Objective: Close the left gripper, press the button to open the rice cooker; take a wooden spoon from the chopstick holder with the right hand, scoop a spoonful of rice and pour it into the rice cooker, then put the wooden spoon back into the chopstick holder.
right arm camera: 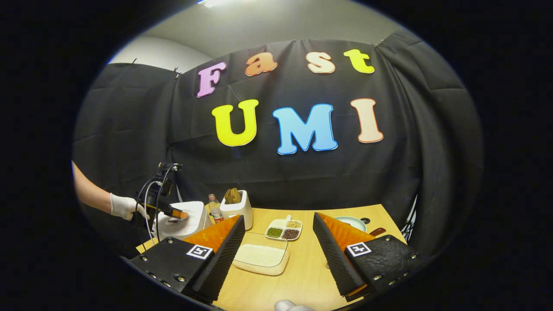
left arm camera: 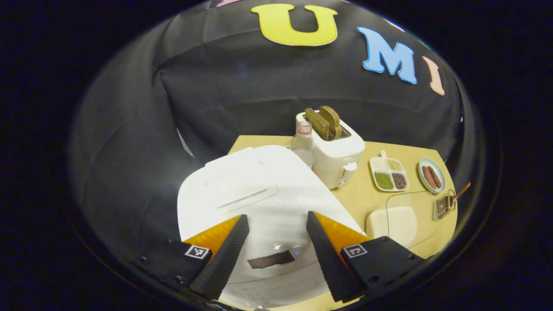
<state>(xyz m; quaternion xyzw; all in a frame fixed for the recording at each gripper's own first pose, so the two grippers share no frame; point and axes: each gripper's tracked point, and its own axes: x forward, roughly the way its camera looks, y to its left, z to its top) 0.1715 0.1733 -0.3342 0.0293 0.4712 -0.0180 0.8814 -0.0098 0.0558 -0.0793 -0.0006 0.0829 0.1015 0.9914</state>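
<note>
The rice cooker's [left arm camera: 259, 194] near edge is cut off. In the right gripper view, the chopstick holder hides behind the right finger [right arm camera: 335, 255].

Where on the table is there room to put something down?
Bare wood shows in front of the rice container, between the right gripper's fingers. It is crowded at the back: rice cooker, bottle, toaster and divided dish.

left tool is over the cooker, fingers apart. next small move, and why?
Probably shut the left tool first. Its fingers stand wide apart above the rice cooker, whose lid is still down, with the dark button between them. Closed fingers would give a single tip to press it; the right tool waits open over the table.
</note>
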